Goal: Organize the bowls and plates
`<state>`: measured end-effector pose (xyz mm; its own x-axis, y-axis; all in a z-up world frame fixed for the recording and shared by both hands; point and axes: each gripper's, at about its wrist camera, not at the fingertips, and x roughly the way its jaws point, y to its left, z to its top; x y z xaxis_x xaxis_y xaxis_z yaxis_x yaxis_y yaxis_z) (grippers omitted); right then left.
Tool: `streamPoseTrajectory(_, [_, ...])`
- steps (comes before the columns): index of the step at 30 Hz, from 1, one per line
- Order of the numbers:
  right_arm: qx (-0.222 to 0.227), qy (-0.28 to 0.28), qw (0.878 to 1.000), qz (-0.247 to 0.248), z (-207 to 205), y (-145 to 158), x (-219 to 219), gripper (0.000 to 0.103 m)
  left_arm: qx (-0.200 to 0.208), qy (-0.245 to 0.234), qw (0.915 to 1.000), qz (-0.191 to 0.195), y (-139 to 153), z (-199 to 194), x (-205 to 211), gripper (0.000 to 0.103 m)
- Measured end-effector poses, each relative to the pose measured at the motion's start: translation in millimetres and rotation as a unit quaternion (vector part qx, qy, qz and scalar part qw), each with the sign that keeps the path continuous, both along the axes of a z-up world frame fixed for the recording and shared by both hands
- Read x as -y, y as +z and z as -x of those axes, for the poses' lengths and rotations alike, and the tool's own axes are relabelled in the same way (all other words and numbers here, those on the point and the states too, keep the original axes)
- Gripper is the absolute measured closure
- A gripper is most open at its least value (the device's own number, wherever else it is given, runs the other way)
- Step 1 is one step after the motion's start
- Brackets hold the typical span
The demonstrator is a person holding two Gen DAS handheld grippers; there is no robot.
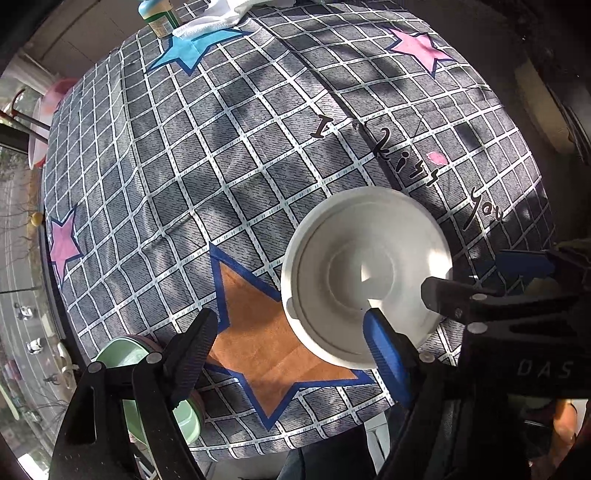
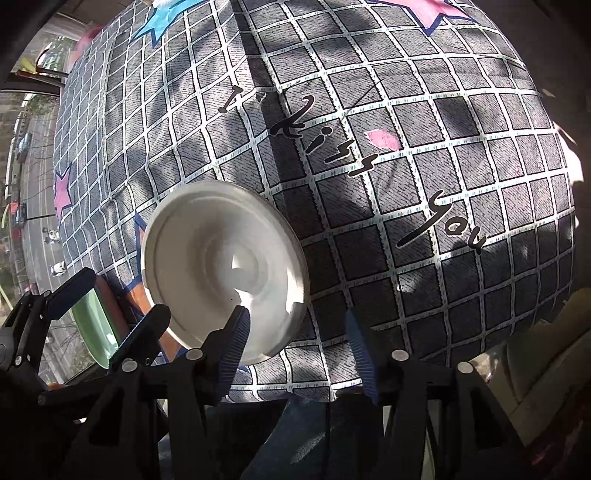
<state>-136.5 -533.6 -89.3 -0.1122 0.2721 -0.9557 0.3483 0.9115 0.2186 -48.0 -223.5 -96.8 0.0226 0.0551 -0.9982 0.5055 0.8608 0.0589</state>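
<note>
Just white bowl (image 2: 225,269) beside right gripper (image 2: 299,343)

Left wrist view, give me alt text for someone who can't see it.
A white bowl sits on a grey checked tablecloth printed with stars, overlapping an orange star. The open left gripper hangs above it, with the right gripper at the bowl's right rim. A green dish lies lower left.

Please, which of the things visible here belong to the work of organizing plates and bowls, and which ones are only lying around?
Belong to the job:
white bowl, on the cloth, in neither gripper
green dish, at the table's near edge
left gripper, open
right gripper, open

Just lying about:
bottle at the far edge
white towel beside it
patterned cloth covering the table
</note>
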Motion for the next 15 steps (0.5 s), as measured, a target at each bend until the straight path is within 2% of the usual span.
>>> streamPoseTrajectory(3, [0.004,0.003,1.0,0.006,2.4,4.2,7.1,0.011,0.007,-0.001,0.9999,0.008,7.3,1.5,-4.4,0.008])
streamPoseTrajectory(4, [0.003,0.001,1.0,0.007,1.1,4.6,8.3,0.011,0.008,-0.001,0.9999,0.008,8.8,1.1,-3.9,0.0])
streamPoseTrajectory(6, [0.002,-0.006,1.0,0.007,1.4,4.9,13.1,0.011,0.009,0.001,0.9999,0.013,10.4,0.7,-3.1,0.0])
streamPoseTrajectory(8, [0.001,-0.017,1.0,0.006,2.0,5.5,18.3,0.0,-0.002,0.004,0.9998,0.019,9.5,-0.3,-4.1,0.0])
streamPoseTrajectory(15, [0.019,-0.035,0.999,0.01,1.8,11.9,30.2,0.0,-0.024,0.007,0.9995,0.021,4.6,0.8,-5.4,0.0])
